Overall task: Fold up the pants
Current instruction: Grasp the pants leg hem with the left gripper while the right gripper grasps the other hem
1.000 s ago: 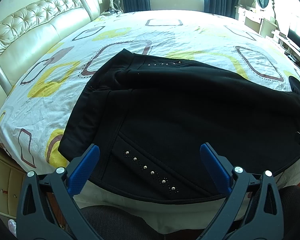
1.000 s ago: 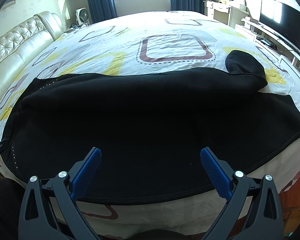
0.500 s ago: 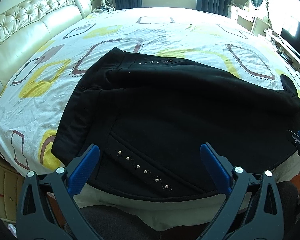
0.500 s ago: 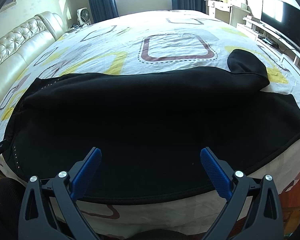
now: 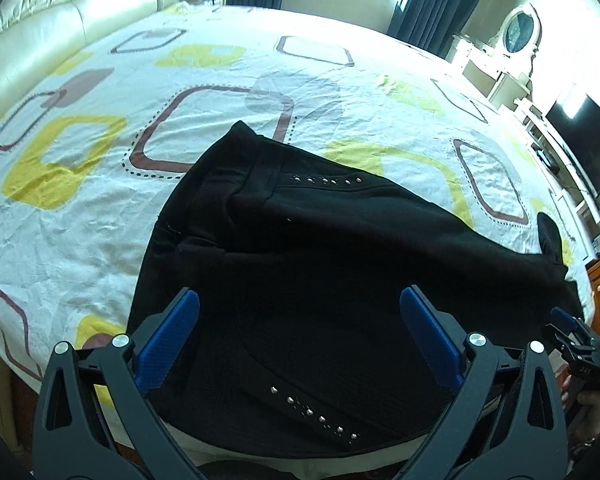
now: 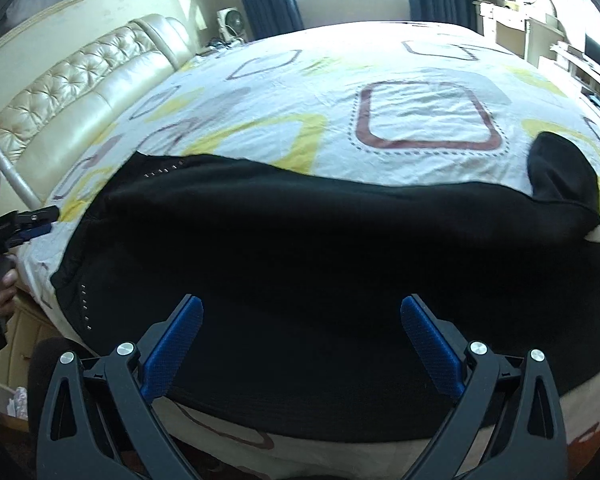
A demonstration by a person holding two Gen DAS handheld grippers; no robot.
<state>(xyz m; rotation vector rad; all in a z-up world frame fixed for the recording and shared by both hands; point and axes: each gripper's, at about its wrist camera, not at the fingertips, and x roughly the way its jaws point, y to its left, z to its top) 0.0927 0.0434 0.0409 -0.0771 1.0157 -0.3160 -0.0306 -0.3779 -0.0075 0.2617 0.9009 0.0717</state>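
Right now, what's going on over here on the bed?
A person holds a two-finger gripper in each hand over black pants spread along the near edge of a patterned bed. The left gripper and the right gripper are both open and grip nothing. The far leg's cuff is flipped up; folding hasn't visibly begun.

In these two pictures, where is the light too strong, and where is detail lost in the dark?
Left wrist view: the far part of the patterned white bedsheet and the cream tufted headboard are washed out by window light. Right wrist view: the black pants form one dark mass with almost no folds readable. Both views bend straight lines strongly at the edges.
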